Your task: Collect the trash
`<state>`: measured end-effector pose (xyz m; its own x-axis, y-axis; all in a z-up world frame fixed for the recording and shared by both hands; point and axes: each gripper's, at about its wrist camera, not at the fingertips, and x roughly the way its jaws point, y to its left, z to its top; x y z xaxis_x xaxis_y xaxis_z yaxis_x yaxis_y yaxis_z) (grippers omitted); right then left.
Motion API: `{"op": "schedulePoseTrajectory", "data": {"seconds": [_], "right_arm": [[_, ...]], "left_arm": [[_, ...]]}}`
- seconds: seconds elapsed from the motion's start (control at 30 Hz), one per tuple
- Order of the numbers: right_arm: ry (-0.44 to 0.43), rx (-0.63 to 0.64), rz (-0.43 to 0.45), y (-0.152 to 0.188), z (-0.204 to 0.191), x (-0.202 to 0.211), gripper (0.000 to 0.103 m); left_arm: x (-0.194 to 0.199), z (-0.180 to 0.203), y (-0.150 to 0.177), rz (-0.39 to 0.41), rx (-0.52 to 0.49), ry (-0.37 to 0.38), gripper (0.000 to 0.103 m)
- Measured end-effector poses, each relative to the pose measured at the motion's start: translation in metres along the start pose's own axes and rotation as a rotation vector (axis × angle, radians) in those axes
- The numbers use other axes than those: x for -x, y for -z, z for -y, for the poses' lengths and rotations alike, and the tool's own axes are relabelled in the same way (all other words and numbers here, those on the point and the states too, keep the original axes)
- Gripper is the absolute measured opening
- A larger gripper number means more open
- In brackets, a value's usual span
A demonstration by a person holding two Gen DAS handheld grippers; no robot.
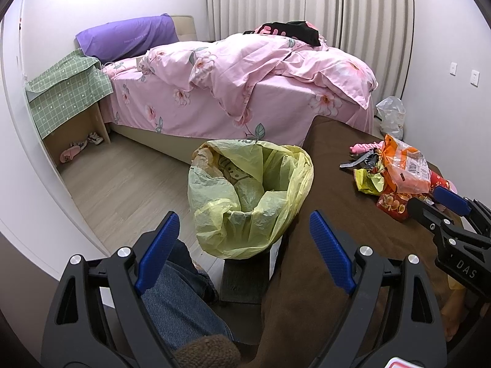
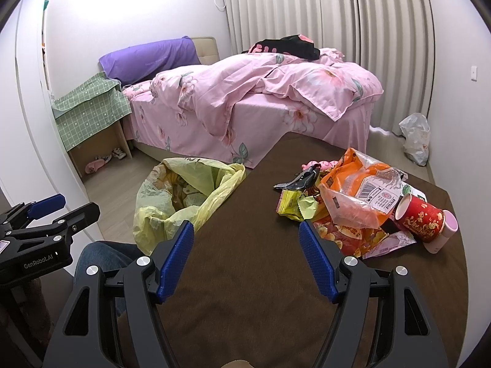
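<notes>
Judging by looks, the wrappers [image 2: 353,202] are light, crinkly and slippery, best pinched at an edge; the right gripper [image 2: 247,260] and left gripper [image 1: 242,245] are held empty, jaws spread wide.

Bed [image 2: 245,116] at far centre w/ pink floral duvet [image 2: 276,86] rumpled on top, matching sheet hanging down near side. Purple pillow [image 2: 150,59] at far-left end against beige headboard [image 2: 205,46]. Black garment w/ pink print [image 2: 285,47] on far side of duvet. Left of bed: wooden bedside unit [image 2: 101,141] draped w/ green checked cloth [image 2: 89,107]; pink slippers [image 2: 95,164] & small shoes [image 2: 118,153] in its open bottom. Pleated pale curtains [image 2: 337,15] across far wall. White plastic bag [image 2: 415,138] on floor far right, near curtain. Wood-look floor [image 1: 122,178]. Wall switches [image 1: 463,73] on right wall.
</notes>
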<state>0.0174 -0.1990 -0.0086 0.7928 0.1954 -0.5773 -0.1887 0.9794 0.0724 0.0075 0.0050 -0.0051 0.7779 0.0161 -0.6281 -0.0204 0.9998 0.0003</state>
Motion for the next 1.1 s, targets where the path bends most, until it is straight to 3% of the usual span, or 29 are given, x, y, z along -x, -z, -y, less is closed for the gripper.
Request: {"op": "schedulePoseTrajectory", "data": {"seconds": [0.83, 1.1], "right_arm": [[0.005, -0.003, 0.001, 0.001, 0.003, 0.001, 0.068], [0.088, -0.038, 0.0, 0.007, 0.041, 0.001, 0.068]], "left_arm": [[0.0, -0.001, 0.0, 0.006, 0.002, 0.0, 0.082], [-0.015, 0.024, -0.007, 0.049, -0.072, 0.084, 0.082]]}}
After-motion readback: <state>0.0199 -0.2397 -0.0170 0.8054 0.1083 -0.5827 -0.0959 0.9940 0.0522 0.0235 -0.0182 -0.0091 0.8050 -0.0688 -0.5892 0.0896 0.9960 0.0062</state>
